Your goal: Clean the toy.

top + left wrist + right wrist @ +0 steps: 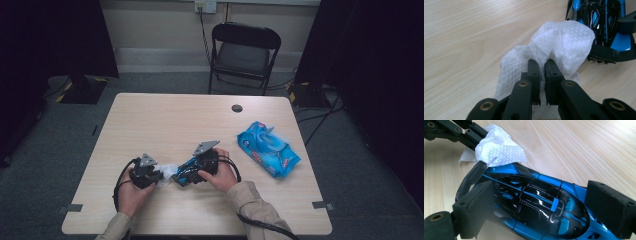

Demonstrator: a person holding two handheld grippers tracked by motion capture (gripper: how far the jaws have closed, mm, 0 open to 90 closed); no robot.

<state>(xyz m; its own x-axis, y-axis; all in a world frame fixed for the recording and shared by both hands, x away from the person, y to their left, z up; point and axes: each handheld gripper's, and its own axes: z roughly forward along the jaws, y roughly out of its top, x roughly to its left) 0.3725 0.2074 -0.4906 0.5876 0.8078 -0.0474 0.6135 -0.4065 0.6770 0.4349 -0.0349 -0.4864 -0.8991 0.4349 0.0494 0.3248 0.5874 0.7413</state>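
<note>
A blue and black toy car (524,192) lies between the wide-set pads of my right gripper (541,207), which is shut on its two sides. My left gripper (541,61) is shut on a bunched white wet wipe (564,40). The wipe (499,152) presses against the far end of the car. In the high view the left gripper (159,176), the wipe (169,171) and the car (187,172) sit close together just above the table near its front edge, with the right gripper (192,171) coming in from the right.
A blue pack of wet wipes (267,148) lies on the light wooden table (175,120) to the right of the hands. A round cable hole (237,108) sits near the far edge. A black folding chair (243,50) stands behind the table.
</note>
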